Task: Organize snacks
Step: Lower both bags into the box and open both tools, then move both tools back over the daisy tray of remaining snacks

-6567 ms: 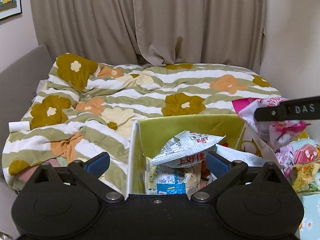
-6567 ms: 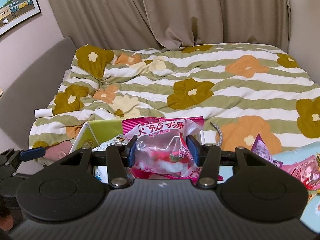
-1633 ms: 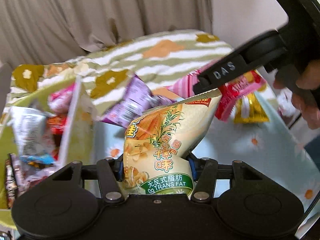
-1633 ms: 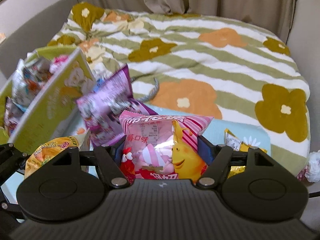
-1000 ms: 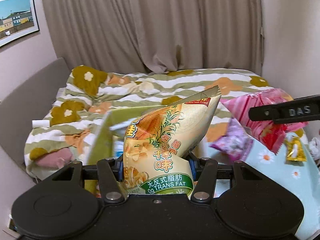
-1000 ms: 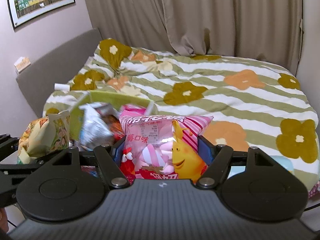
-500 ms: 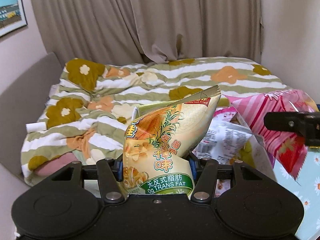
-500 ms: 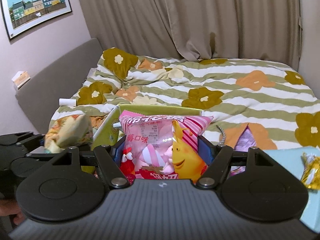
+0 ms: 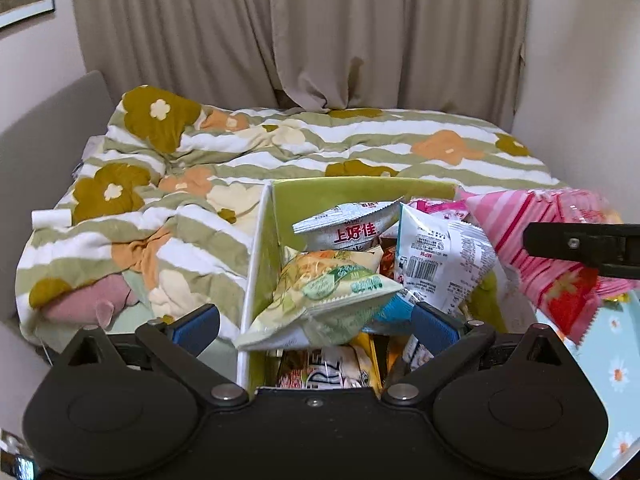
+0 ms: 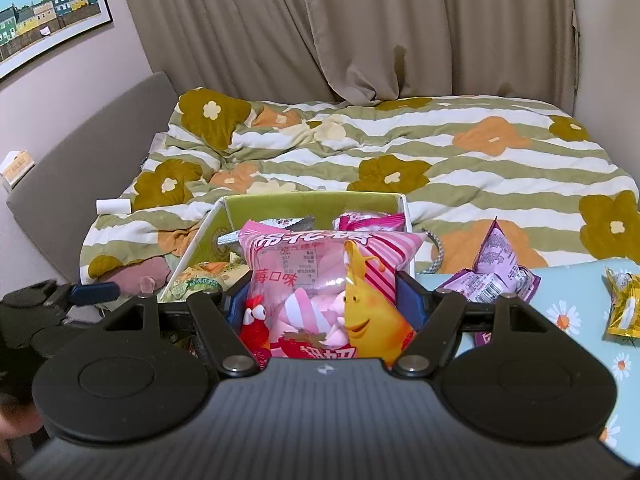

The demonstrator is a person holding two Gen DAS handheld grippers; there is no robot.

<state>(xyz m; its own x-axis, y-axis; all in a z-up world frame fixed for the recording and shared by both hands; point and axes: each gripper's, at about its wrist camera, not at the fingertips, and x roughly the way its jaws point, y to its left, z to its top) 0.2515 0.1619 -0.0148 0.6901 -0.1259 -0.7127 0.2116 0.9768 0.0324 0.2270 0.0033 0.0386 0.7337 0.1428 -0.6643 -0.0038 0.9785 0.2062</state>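
The chip bag (image 9: 320, 300) had left my left gripper (image 9: 316, 324) — jaws spread, it hovered over the green box (image 9: 360, 190) at lower centre. My right gripper (image 10: 322, 306) clamped the pink marshmallow bag (image 10: 324, 280) — beside the box.

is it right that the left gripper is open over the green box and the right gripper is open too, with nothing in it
Not quite. The left gripper is open over the green box, but the right gripper is shut on the pink marshmallow bag, not open with nothing in it. The right wrist view shows the bag clamped between its fingers.
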